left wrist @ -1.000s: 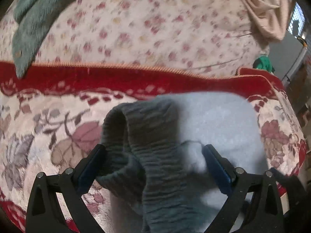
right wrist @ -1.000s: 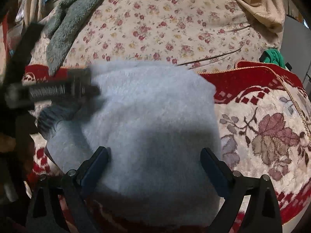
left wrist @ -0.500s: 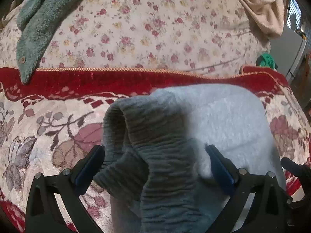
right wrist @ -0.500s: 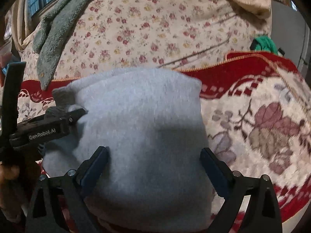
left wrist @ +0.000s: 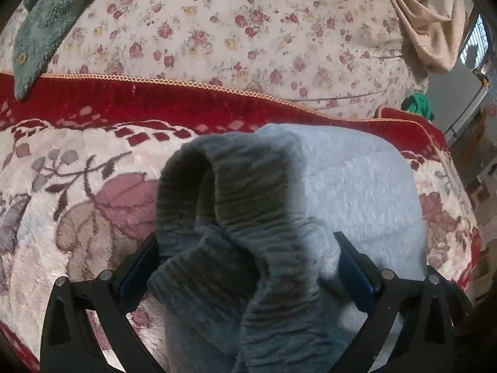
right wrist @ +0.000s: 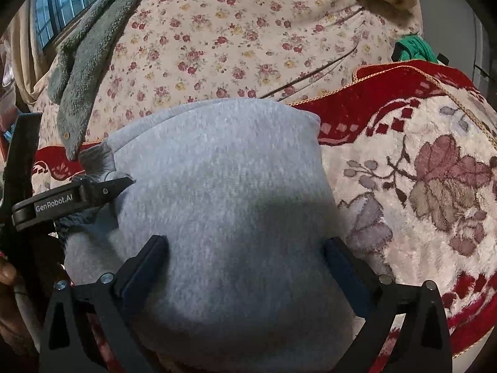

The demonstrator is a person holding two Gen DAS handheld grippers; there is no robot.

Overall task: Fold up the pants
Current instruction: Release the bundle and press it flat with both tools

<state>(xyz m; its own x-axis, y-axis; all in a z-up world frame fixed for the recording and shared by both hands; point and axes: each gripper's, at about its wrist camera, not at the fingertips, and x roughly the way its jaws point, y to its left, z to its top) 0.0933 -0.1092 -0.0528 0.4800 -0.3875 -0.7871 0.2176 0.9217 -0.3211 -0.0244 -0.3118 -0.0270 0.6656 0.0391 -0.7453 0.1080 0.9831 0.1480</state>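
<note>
The grey pants lie as a folded bundle on the red and cream floral blanket. Their darker ribbed waistband bunches up at the bundle's left end. My left gripper is open, its blue-padded fingers wide on either side of the waistband. In the right wrist view the pants show a smooth light grey top. My right gripper is open and straddles their near edge. The left gripper shows side-on at the bundle's left end, its jaws edge-on and hard to read.
A rose-print sheet rises behind the blanket. A grey-green fleece hangs at its upper left and a beige cloth at upper right. A green item sits by the blanket's far right corner. A hand holds the left gripper.
In the right wrist view the left gripper has dropped from over the bundle's top to its left end. Both views have shifted slightly. The pants stay folded in place.
</note>
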